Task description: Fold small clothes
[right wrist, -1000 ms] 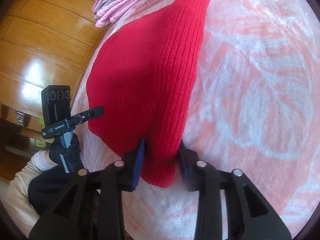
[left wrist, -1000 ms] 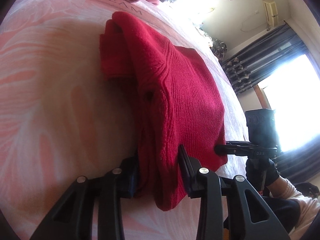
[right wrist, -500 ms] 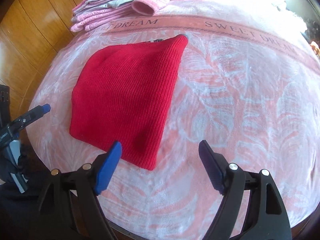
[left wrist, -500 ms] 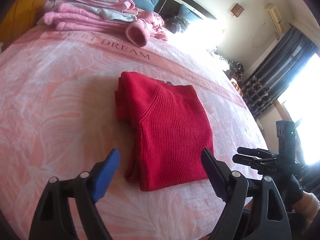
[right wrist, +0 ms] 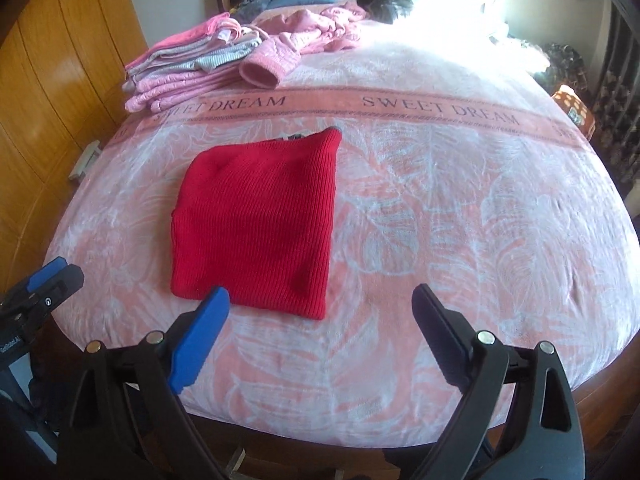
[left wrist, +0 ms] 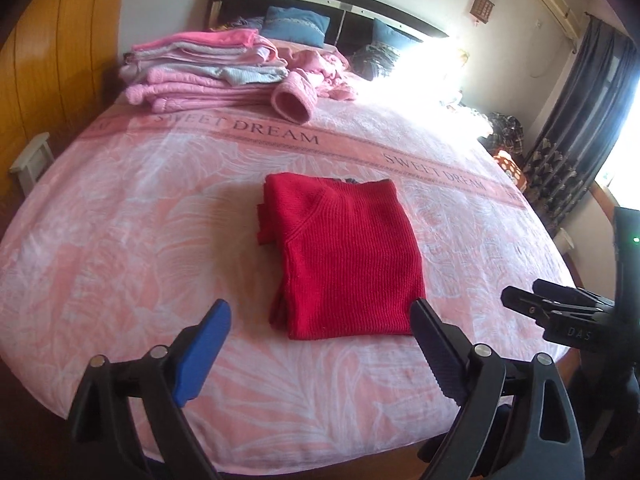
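Note:
A red knit sweater [left wrist: 344, 256] [right wrist: 260, 220] lies folded into a flat rectangle on the pink bed cover [left wrist: 120, 240] [right wrist: 460, 220]. My left gripper [left wrist: 320, 320] hangs open above the bed's near edge, pulled back from the sweater, nothing between its fingers. My right gripper [right wrist: 320, 308] is likewise open and empty, a short way back from the sweater's near edge. In the left wrist view the right gripper [left wrist: 560, 312] shows at the right edge; in the right wrist view the left gripper [right wrist: 40, 284] shows at the left edge.
A stack of folded pink and grey clothes [left wrist: 204, 68] [right wrist: 192, 64] sits at the far left of the bed, loose pink garments [left wrist: 316, 76] [right wrist: 316, 32] beside it. Blue pillows [left wrist: 296, 24] lean on the dark headboard. Wooden wardrobe [right wrist: 52, 80] left, dark curtains [left wrist: 572, 120] right.
Both grippers were shut on the sweater's near edge one second ago. They have let go, opened wide and drawn back and up. The sweater now lies flat on the bed.

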